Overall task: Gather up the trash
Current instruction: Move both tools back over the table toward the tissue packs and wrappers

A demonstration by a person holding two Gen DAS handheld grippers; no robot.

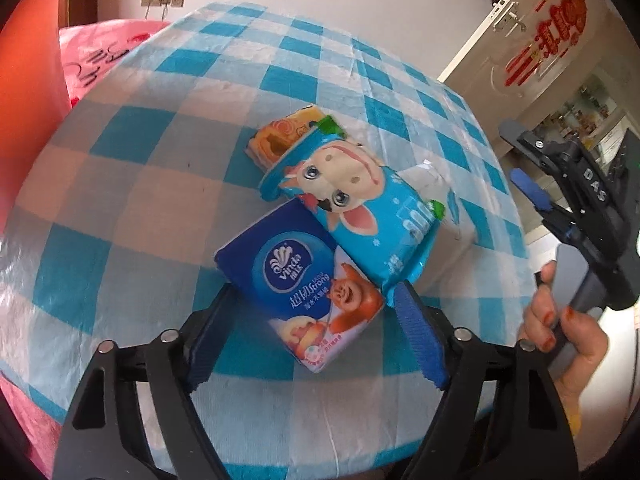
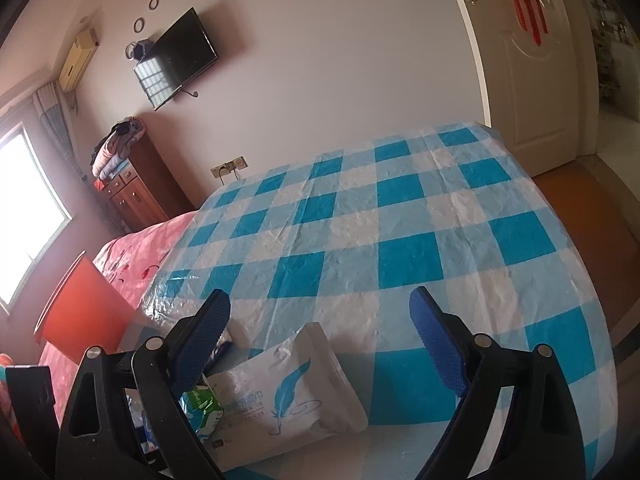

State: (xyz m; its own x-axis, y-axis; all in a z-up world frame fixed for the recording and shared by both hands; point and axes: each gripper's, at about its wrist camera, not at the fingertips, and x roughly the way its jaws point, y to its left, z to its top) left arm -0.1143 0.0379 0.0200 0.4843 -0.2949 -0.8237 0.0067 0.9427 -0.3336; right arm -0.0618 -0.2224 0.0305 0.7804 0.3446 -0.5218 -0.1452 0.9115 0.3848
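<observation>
In the left wrist view a dark blue Vinda tissue pack (image 1: 304, 284) lies on the checked tablecloth (image 1: 132, 184), between the open fingers of my left gripper (image 1: 316, 332). A light blue cartoon-cow wrapper (image 1: 360, 200) lies just beyond it, overlapping an orange snack packet (image 1: 280, 136). My right gripper (image 1: 532, 196) shows at the right edge of that view, held by a hand. In the right wrist view my right gripper (image 2: 320, 340) is open above a white wet-wipe pack with a blue feather (image 2: 288, 392); a green and blue wrapper edge (image 2: 202, 404) lies beside its left finger.
An orange-red bin (image 2: 84, 316) stands left of the table beside a pink bedspread (image 2: 132, 256). A wooden cabinet (image 2: 136, 188) and a wall TV (image 2: 176, 60) are behind. A white door (image 2: 524, 80) is at the right. The table edge (image 2: 592, 320) drops off at the right.
</observation>
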